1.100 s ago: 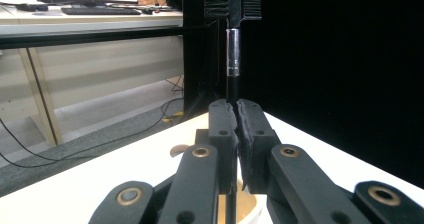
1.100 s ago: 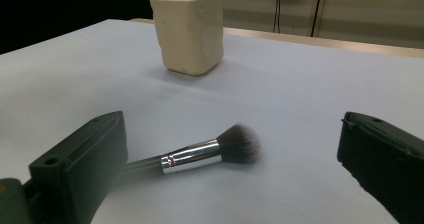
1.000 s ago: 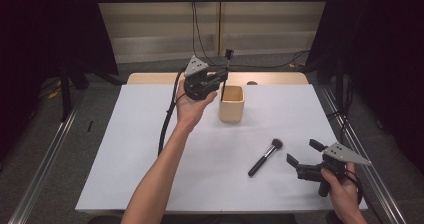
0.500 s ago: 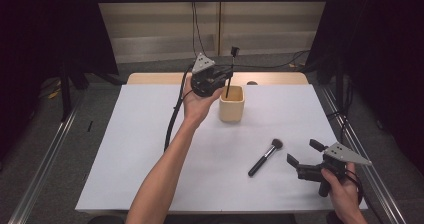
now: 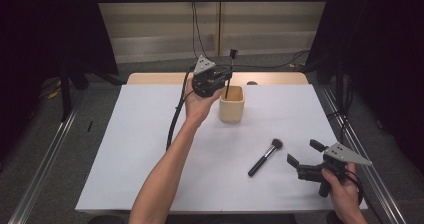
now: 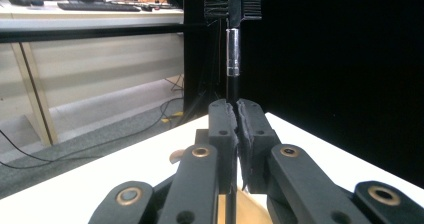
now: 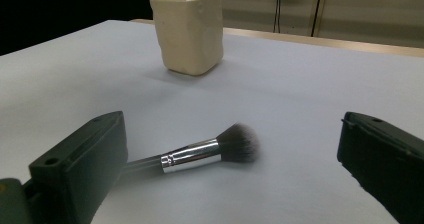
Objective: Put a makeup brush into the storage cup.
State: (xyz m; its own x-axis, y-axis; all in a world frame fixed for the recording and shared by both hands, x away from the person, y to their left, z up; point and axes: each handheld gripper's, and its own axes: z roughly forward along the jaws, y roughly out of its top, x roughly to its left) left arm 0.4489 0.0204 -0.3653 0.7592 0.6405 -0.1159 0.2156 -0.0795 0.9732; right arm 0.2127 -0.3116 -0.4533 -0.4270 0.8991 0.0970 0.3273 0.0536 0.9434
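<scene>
Loading brushes into a cup, roughly half done by my reading. Table (image 5: 150,149): white sheet over the top, wooden edge showing at the far side. Cream cup (image 5: 232,104) stands upright near the far middle, also seen beyond the right hand-held gripper's jaws in its own view (image 7: 189,29).

Left hand-held gripper (image 5: 223,79): held just left of the cup's rim, jaws clamped tight on the thin handle of a black comb-headed brush (image 5: 229,71). Brush is upright, head up; lower end dips into the cup mouth, not let go. Left gripper view confirms the pads pinching the handle (image 6: 233,59).

Right hand-held gripper (image 5: 302,153): near the table's near right corner, jaws wide apart, holding nothing.

Round-headed makeup brush (image 5: 265,157): lying flat on the sheet, just left of the right gripper, between the spread jaws in the right gripper view (image 7: 205,151), untouched.

Remaining, as judged: release first brush; pick up and cup the second.
</scene>
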